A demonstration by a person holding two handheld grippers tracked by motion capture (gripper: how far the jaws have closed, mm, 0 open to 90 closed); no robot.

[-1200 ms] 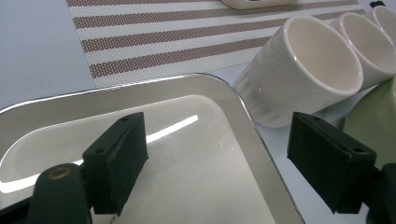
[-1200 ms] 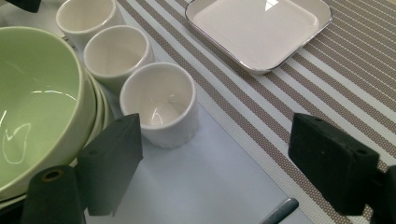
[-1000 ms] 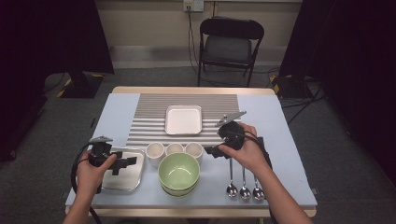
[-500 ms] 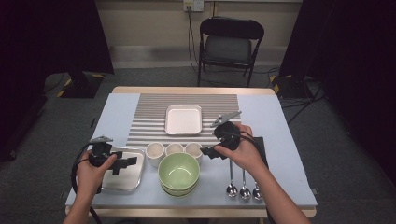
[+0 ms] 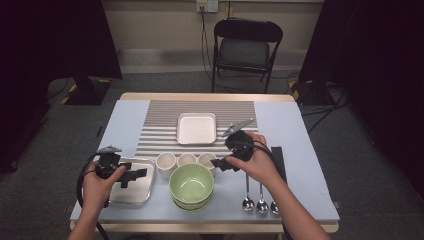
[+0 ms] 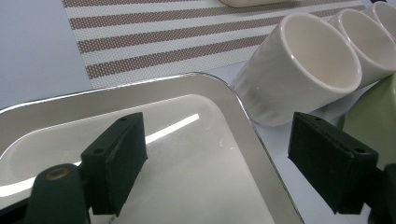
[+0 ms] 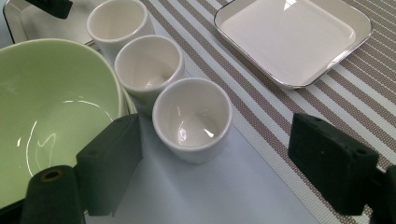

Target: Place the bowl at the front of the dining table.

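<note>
Three white cups point(image 5: 186, 161) beside green bowl point(image 5: 191, 183); nearest cup point(image 7: 192, 118) just ahead of right gripper point(image 5: 223, 164), jaws wide, empty, hand angled down-left.

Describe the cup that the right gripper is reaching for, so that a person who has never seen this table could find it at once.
Start at the green bowl near the front of the table. Just behind it, three small cream cups stand in a row along the edge of the striped mat. The target cup is the one at the right end of that row, nearest the right gripper, whose jaws are open beside it.
</note>
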